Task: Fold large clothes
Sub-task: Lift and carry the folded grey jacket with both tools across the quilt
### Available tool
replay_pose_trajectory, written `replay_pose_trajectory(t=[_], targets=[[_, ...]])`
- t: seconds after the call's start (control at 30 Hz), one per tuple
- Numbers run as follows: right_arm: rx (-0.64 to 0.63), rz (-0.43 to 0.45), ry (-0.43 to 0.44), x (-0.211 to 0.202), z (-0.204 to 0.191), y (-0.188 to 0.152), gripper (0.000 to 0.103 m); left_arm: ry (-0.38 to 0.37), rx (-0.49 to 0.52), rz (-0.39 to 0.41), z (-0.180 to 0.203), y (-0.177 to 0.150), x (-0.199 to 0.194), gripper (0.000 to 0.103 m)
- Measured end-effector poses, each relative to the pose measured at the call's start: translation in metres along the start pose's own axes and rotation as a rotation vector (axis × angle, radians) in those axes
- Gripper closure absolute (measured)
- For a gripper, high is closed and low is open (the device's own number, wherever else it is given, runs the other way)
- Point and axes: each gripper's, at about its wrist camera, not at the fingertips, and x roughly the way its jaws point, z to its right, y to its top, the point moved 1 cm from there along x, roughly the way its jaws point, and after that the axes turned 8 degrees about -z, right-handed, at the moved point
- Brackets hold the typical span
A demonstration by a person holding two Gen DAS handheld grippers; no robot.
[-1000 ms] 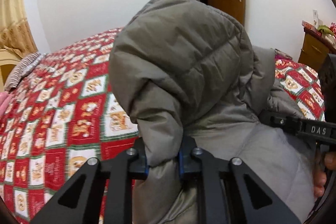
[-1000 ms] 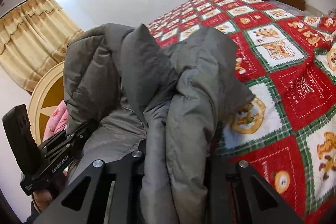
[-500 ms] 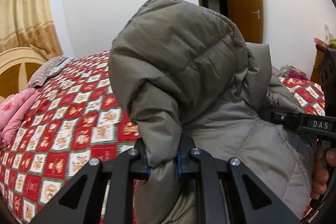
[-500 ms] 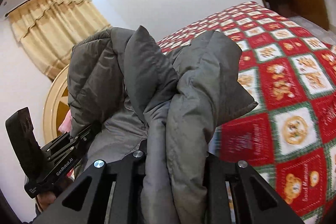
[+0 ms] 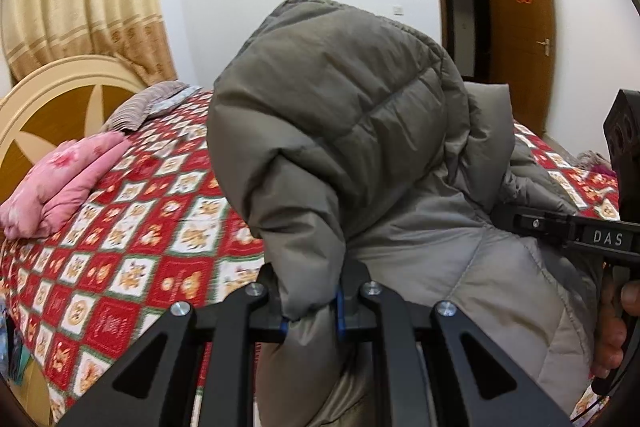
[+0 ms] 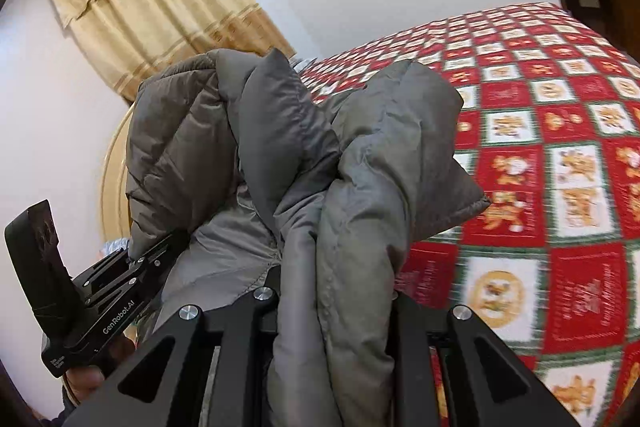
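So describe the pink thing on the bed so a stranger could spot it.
Find the bed's round cream headboard. Just below it, on the red checked bedspread, lies a folded pink quilt. The striped pillow beside it is grey; only the quilt is pink with a floral print.

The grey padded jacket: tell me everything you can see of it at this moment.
The jacket is a bulky grey-olive quilted coat with a smooth, slightly shiny shell and stitched padding channels. It is bunched and folded over itself, lifted above the red patterned bedspread rather than spread flat. The left gripper pinches one fold, and the right gripper is shut on a thicker gathered wad. Its lower part drops out of view.
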Motion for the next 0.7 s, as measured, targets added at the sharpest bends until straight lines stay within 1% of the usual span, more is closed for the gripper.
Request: replay_pose_trajectory(t=[0.23,0.63,0.7], targets=[[-0.057,-0.051,0.036,0.035,-0.033,0.008,0.085,0.047,-0.053,-0.005,-0.038,-0.008,-0.008,0.087],[-0.131,-0.113,0.053,0.084,-0.071,0.022,0.085,0.096,-0.136,-0.019,-0.085,-0.02,-0.005,0.087],[-0.134,-0.121,0.056,0.092,-0.071,0.027,0.085,0.101,-0.149,-0.023,-0.093,-0.023,-0.005,0.087]])
